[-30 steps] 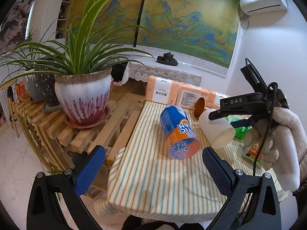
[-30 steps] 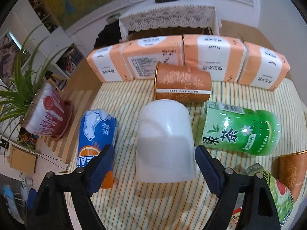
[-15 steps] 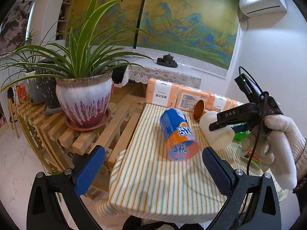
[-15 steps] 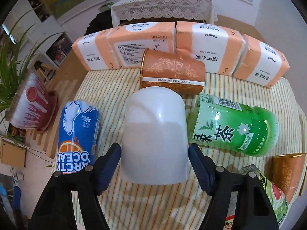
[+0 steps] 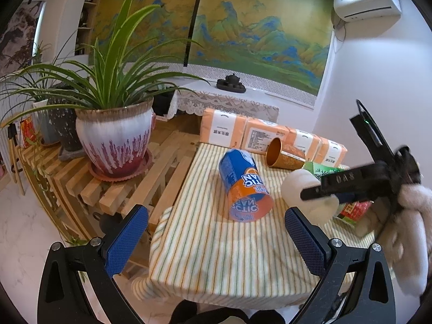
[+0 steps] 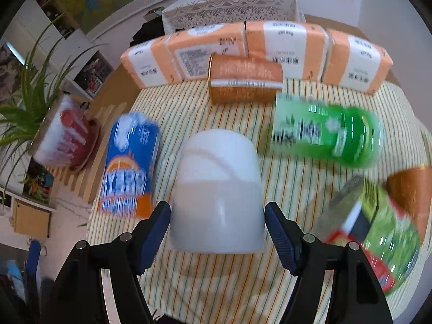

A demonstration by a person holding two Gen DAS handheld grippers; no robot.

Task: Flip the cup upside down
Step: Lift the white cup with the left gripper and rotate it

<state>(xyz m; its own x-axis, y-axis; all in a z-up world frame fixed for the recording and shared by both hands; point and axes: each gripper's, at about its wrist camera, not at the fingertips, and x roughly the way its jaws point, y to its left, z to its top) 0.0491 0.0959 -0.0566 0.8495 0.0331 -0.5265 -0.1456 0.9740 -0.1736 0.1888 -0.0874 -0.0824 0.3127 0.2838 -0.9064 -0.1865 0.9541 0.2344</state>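
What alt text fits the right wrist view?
A white cup sits between the right tongs' blue pads, above a striped tablecloth. Around it lie a blue-and-orange can, a green bottle and a copper cup.

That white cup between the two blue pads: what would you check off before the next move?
1. White cup sits between the pads of the right hand-held gripper: ok.
2. Pads actually pressing the cup: cannot tell; they flank its wide end closely, but the picture is blurred.
3. Cup lifted off the striped tablecloth: cannot tell; the left wrist view suggests so.
4. Room to turn: not ok; the blue can and green bottle lie close on either side.
5. Left hand-held gripper out of the way: ok; it is open, empty, at the table's near edge.
6. Cup upside down on the cloth: not ok; not yet done.
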